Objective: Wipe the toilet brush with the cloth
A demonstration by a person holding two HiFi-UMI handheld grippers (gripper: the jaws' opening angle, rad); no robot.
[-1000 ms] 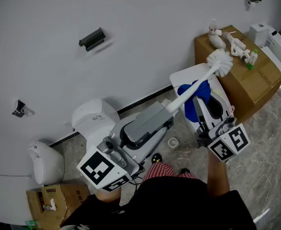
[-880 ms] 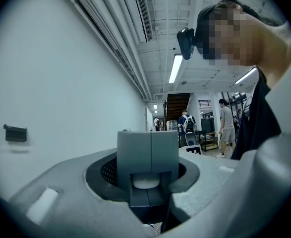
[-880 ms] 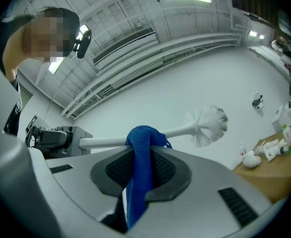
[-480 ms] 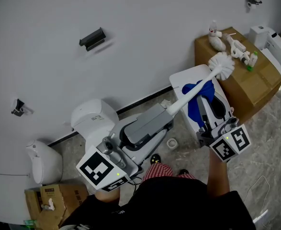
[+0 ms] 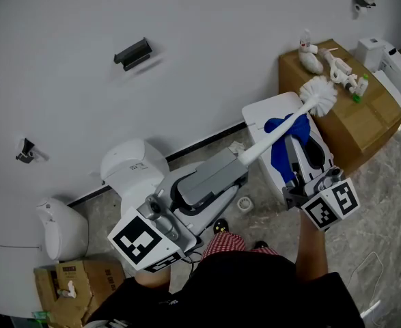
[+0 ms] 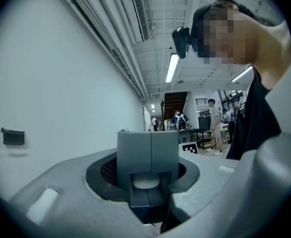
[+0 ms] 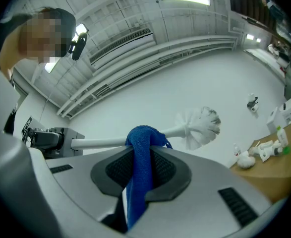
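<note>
Two grippers meet mid-scene on the white bristle-headed plastic toilet brush (image 5: 261,147), bristles far right: left gripper (image 6: 147,152), level, pinches its handle end; right gripper (image 7: 139,157), tilted upward, clamps the blue terry cloth (image 7: 138,187) draped over its shaft.

White toilet brush (image 5: 261,145): handle end clamped in my left claw (image 5: 238,162), shaft slanting toward the far right, and the bristle head is out at the far end. Blue cloth (image 5: 277,126): pinched in my right claw (image 5: 292,143), looped over the shaft just short of the bristles, touching it.
</note>
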